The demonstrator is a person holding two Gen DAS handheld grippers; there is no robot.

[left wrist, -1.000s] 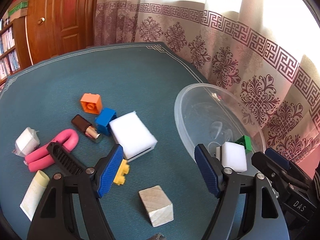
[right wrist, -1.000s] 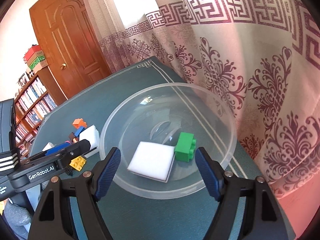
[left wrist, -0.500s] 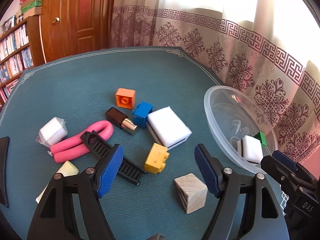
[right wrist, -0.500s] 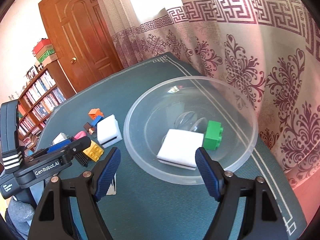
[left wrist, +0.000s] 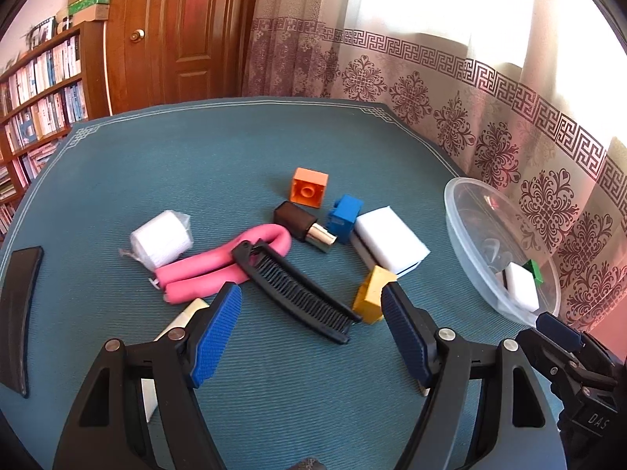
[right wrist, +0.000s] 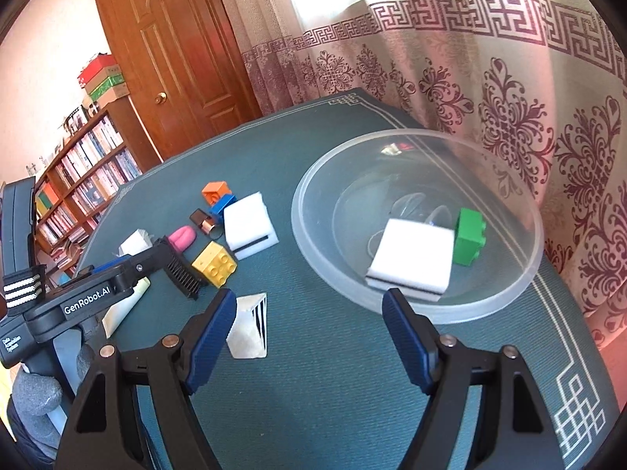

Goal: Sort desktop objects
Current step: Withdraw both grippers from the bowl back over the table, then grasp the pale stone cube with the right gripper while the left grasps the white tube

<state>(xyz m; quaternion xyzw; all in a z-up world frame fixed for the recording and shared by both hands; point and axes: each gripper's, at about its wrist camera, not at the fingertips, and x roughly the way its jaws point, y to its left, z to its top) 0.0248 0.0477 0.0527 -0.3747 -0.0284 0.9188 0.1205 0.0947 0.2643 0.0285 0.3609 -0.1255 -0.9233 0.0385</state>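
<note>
Left tool: our left tool (left wrist: 309,315) hangs over the counter with its blue pads spread wide and nothing between them; the black comb lies just ahead of the gap.
Right tool: our right tool (right wrist: 309,323) is just as wide and empty, pointing at the near rim of the bowl, with the wooden block beside its left pad.
Counter: we see a teal counter (left wrist: 176,164) with a pale line border, set against a patterned curtain (right wrist: 509,90).
Bowl: the clear plastic bowl (right wrist: 313,243) sits on the right side of the counter; inside it lie a white sponge (right wrist: 411,262) and a green brick (right wrist: 468,237), side by side.
Loose pile: left of the bowl we count an orange brick (left wrist: 309,188), a blue brick (left wrist: 345,217), a dark lipstick (left wrist: 303,226), a second white sponge (left wrist: 390,239) and a yellow brick (left wrist: 370,293), all close together.
Comb and roller: the black comb (left wrist: 294,290) lies across the end of a bent pink foam roller (left wrist: 219,266), touching it.
Others: a wrapped white roll (left wrist: 160,239) sits just beside the roller; a wooden block (right wrist: 250,325) stands nearest us in the right view.
</note>
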